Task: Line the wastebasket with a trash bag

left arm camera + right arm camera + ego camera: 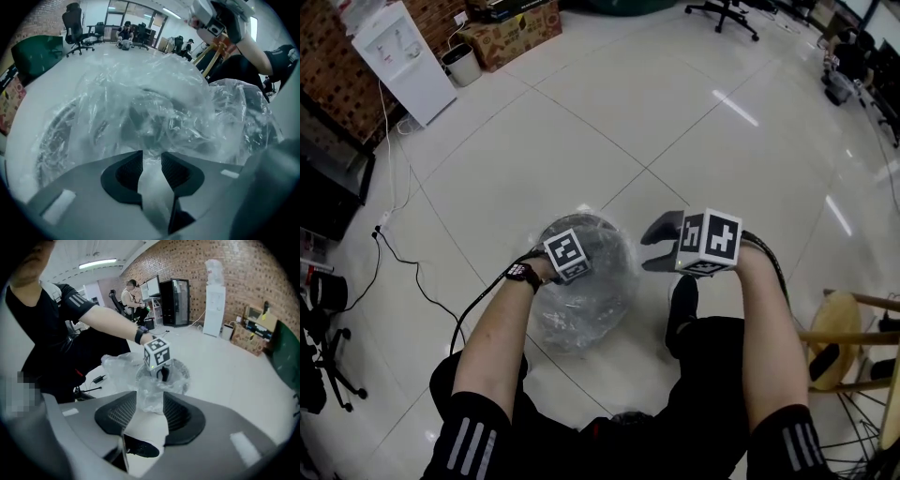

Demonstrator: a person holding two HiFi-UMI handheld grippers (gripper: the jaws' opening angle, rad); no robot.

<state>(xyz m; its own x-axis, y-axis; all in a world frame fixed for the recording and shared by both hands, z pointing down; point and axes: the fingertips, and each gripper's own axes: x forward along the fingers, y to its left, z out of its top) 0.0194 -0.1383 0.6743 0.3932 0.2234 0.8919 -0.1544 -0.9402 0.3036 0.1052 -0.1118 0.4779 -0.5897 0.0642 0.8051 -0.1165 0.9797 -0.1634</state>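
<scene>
Bag (pixel 150 103) = thin clear film. Prob. v. light, limp, slippery, tears easy. It lies crumpled over and inside the basket (pixel 598 225), right ahead of the L claw (pixel 151 157) tips. L claw part-spread, film bunched at its tips, nothing pinched. R claw (pixel 150 397) spread, empty, bag ahead and below it. Best hold, I'd judge: bag's mouth edge, pinched flat, then drawn outward over basket rim w/o yanking.

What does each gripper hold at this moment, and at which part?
Nothing is held. The right gripper is open in the air. The left gripper has its jaws apart inside the clear plastic trash bag in the round wastebasket, not pinching it.
</scene>
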